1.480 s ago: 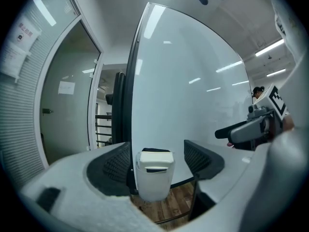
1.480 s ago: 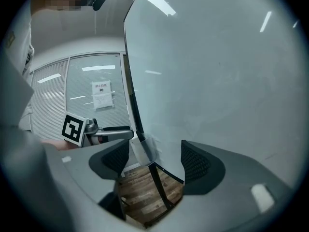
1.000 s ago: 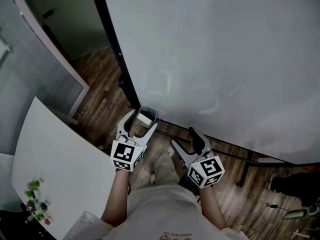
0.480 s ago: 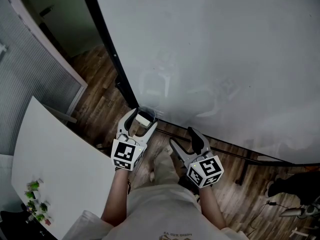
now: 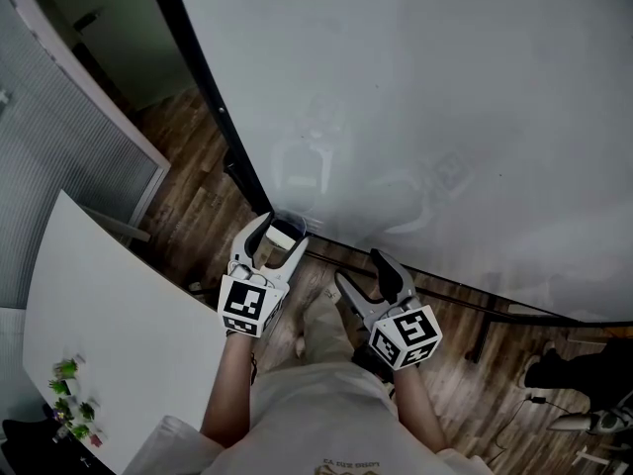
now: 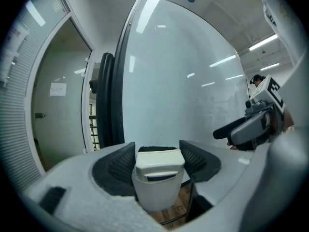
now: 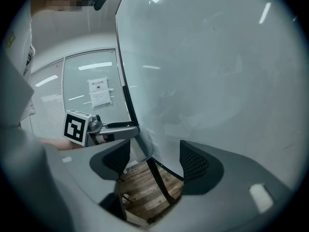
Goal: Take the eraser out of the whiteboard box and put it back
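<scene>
The white eraser (image 5: 283, 234) stands upright in a small clear box (image 5: 295, 220) at the lower left corner of the whiteboard (image 5: 445, 97). My left gripper (image 5: 278, 237) has a jaw on each side of it. In the left gripper view the eraser (image 6: 159, 162) sticks out of the box (image 6: 155, 197), with the ribbed pads (image 6: 120, 164) close beside its top. These jaws have just been closing, and I see no firm press. My right gripper (image 5: 361, 270) hovers open and empty to the right, near the board's bottom edge; in its own view the right gripper (image 7: 154, 153) frames only floor.
The board's black frame (image 5: 203, 97) runs down to the box. A white table (image 5: 109, 305) lies at the left, with a blinds-covered glass partition (image 5: 59, 156) behind it. Below is wood floor (image 5: 198, 206). The person's legs are under the grippers.
The left jaws have drawn a little closer around the eraser. Both hands stay about where they were; the head view has shifted slightly.
</scene>
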